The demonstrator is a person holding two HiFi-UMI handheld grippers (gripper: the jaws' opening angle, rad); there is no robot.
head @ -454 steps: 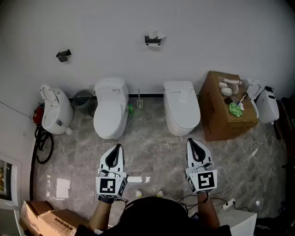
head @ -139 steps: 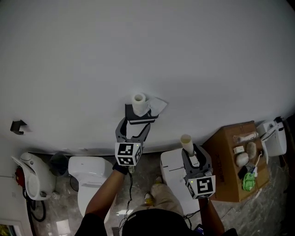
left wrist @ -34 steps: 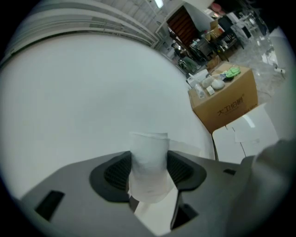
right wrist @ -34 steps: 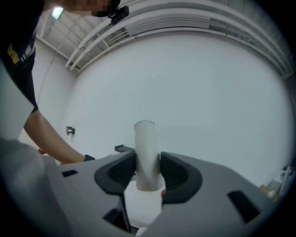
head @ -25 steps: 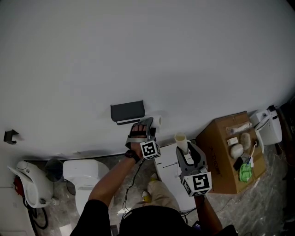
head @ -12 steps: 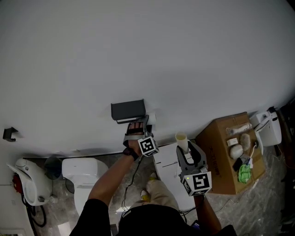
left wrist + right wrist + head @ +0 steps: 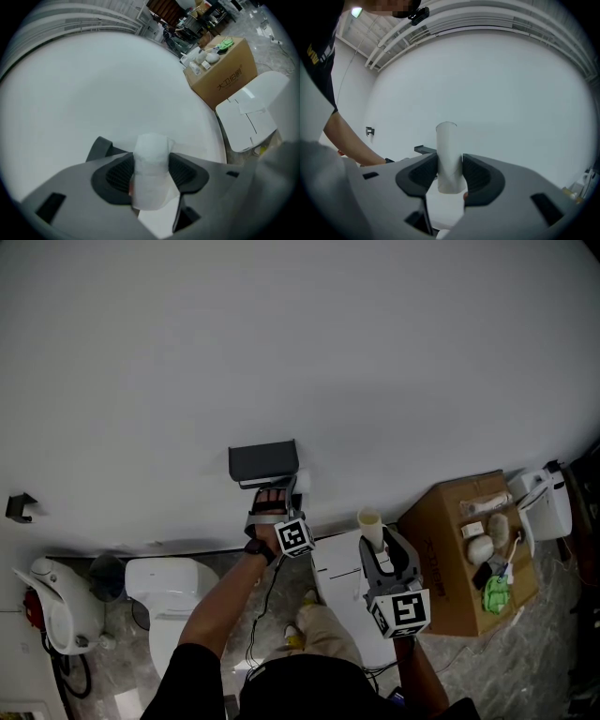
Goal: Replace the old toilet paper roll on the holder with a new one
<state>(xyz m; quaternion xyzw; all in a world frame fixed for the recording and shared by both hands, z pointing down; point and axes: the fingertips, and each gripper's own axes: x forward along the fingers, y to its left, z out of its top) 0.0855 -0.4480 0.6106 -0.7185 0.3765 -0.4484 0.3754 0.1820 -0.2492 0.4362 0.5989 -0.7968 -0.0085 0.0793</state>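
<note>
a white toilet (image 7: pixel 172 594) sits at lower left, and a second white toilet (image 7: pixel 336 568) lies near the bottom centre. right of it a cardboard box (image 7: pixel 441 545) stands on the grey marbled floor (image 7: pixel 534 652), with small items and a green item (image 7: pixel 495 594) on its top. a small black bracket (image 7: pixel 19 506) hangs on the white wall (image 7: pixel 375 352) at far left.

The roll (image 7: pixel 150 173) is soft, crinkled white paper. The tube (image 7: pixel 448 157) is smooth matt card. The holder (image 7: pixel 263 463) looks dark and matt, the box (image 7: pixel 441 549) plain brown cardboard.
</note>
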